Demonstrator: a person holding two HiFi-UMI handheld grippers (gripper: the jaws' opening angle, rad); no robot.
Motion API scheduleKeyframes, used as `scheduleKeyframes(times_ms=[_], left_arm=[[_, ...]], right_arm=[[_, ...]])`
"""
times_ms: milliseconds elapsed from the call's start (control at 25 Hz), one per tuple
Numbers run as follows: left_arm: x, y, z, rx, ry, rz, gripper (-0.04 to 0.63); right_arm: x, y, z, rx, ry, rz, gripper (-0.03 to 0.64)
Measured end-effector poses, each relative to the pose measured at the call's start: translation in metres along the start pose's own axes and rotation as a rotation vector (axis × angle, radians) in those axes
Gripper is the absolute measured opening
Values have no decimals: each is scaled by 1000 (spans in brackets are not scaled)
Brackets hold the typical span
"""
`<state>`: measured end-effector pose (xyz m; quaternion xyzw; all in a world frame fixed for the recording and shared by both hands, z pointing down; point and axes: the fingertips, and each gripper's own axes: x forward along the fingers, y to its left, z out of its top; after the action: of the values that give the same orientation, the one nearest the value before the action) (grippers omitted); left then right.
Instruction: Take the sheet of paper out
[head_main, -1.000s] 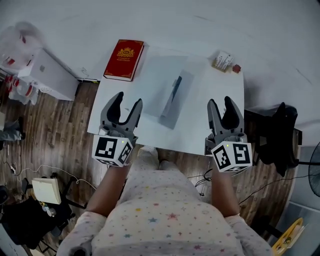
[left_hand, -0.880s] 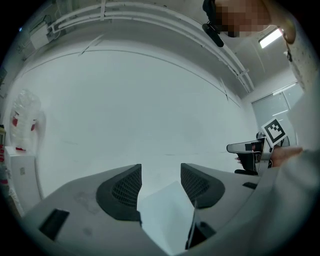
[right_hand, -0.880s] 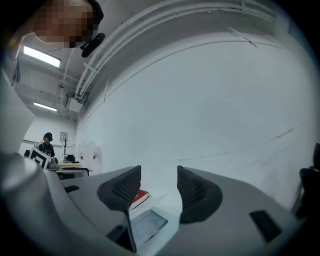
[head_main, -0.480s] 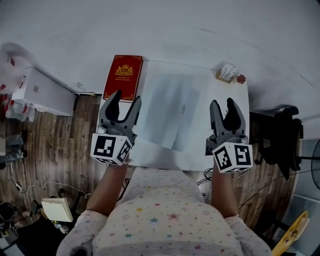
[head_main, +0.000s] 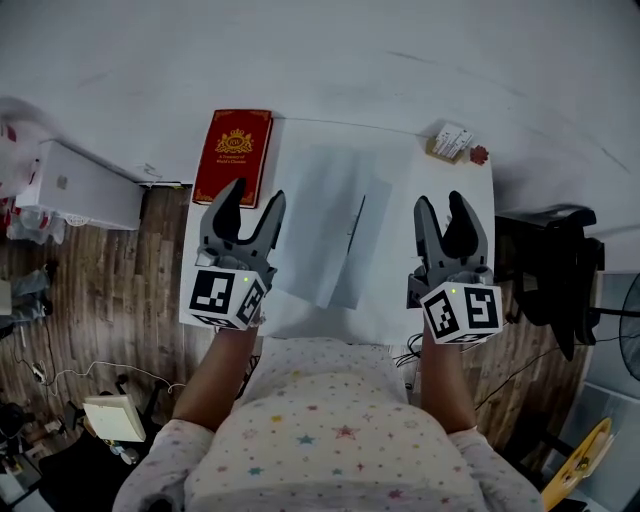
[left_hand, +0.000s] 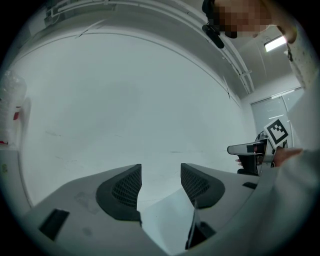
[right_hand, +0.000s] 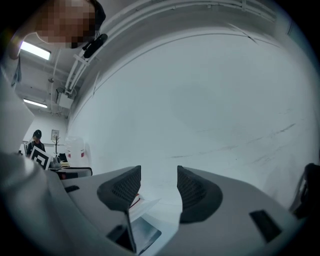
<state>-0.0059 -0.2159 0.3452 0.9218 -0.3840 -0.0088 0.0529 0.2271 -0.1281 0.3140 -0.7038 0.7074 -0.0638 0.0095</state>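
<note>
**Head view: task at its outset.** The folder (head_main: 335, 225), a pale translucent sleeve, lies flat at the middle of the table (head_main: 400, 295). A dark line runs along its right half (an opening or a fold; which one cannot be told). The paper cannot be told apart from the folder and is judged to be inside it.

The left gripper (head_main: 252, 200) hangs over the table's near left part, just beside the folder's left edge. Its jaws stand well apart with nothing between them. The right gripper (head_main: 440, 205) hangs over the near right part, apart from the folder, its jaws likewise spread and empty. Neither gripper touches the folder. A red book (head_main: 233, 155) lies at the far left corner.

- **Done:** nothing that shows.
- **Left:** steady the folder, grip the paper, draw it clear.
</note>
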Motion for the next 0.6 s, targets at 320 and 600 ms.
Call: scheduleKeyframes(times_ms=[320, 600], left_arm=[[13, -33, -11, -16, 22, 2, 233], [6, -61, -37, -34, 86, -3, 247]], right_arm=[[6, -20, -5, 4, 30, 46, 226], [9, -28, -17, 17, 58, 89, 226]])
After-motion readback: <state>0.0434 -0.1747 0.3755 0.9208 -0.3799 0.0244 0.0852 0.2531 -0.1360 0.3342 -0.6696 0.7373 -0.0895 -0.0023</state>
